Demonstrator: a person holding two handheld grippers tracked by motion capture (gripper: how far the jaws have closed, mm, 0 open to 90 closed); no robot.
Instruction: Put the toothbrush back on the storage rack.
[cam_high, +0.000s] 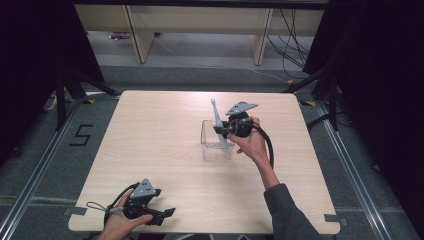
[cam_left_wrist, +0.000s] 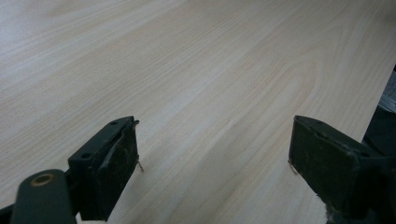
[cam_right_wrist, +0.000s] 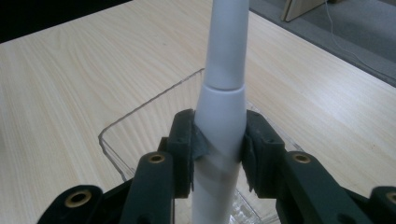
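A slim white toothbrush-like stick (cam_high: 218, 120) stands tilted in a clear plastic container (cam_high: 210, 145) at the middle of the table. My right gripper (cam_high: 223, 131) is shut on the stick just above the container. In the right gripper view both jaws of the right gripper (cam_right_wrist: 219, 135) press on the thick lower part of the stick (cam_right_wrist: 226, 56), and the container's rim (cam_right_wrist: 140, 109) lies below it. My left gripper (cam_high: 167, 214) rests near the front left edge of the table. In its own view the left gripper (cam_left_wrist: 215, 135) is open over bare wood, with nothing between its jaws.
The light wooden table (cam_high: 165, 125) has rounded corners. Its front edge runs close to the left gripper. Dark floor, black stands (cam_high: 62, 95) and cables (cam_high: 295, 50) surround the table, and pale furniture legs (cam_high: 142, 40) stand beyond its far edge.
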